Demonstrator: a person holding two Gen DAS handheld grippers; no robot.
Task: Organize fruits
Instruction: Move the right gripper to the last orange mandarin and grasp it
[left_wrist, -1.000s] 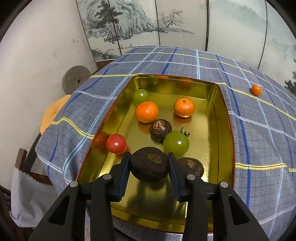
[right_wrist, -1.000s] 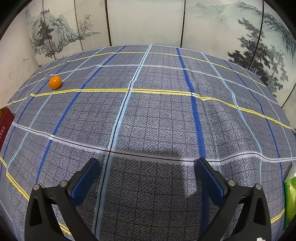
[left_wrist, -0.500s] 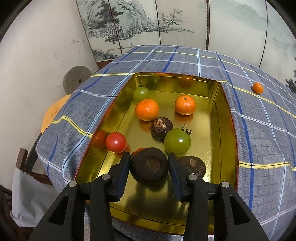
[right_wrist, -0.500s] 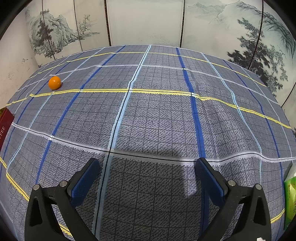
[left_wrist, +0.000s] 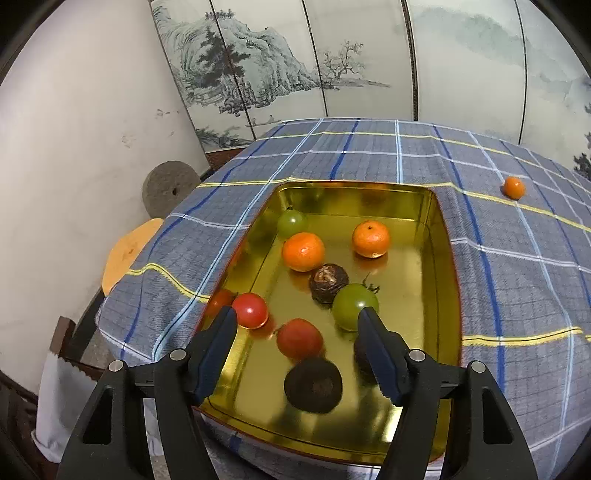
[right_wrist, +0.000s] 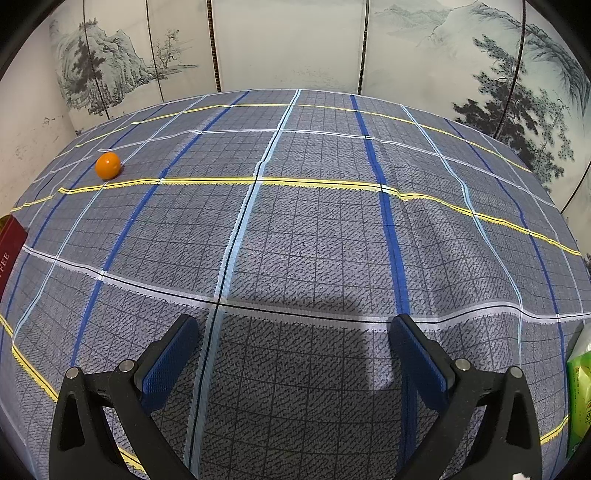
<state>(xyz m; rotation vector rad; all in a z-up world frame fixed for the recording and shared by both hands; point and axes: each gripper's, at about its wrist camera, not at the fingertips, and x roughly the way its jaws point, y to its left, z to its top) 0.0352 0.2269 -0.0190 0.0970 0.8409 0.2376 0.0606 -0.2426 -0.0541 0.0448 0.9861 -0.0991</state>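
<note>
A gold tray (left_wrist: 448, 258) on the checked tablecloth holds several fruits: two oranges (left_wrist: 303, 251), green tomatoes (left_wrist: 354, 306), red tomatoes (left_wrist: 250, 310) and dark brown round fruits. My left gripper (left_wrist: 296, 319) hangs over the tray's near end, its jaws opening. The dark brown fruit (left_wrist: 313, 384) lies loose on the tray floor below and between the fingers, touched by neither pad. One small orange (left_wrist: 513, 187) (right_wrist: 108, 165) sits alone on the cloth. My right gripper (right_wrist: 293, 328) stands open above bare cloth with nothing between its fingers.
A red box edge (right_wrist: 9, 251) shows at the left of the right wrist view and a green packet (right_wrist: 580, 398) at its right edge. Left of the table are a round orange stool (left_wrist: 127, 251), a grey stone disc (left_wrist: 170, 188) against the wall, and a painted screen behind.
My left gripper's jaws have spread apart and let go of the dark brown fruit, which now rests on the tray floor. A red tomato behind it has come into sight. The right gripper has not moved.
</note>
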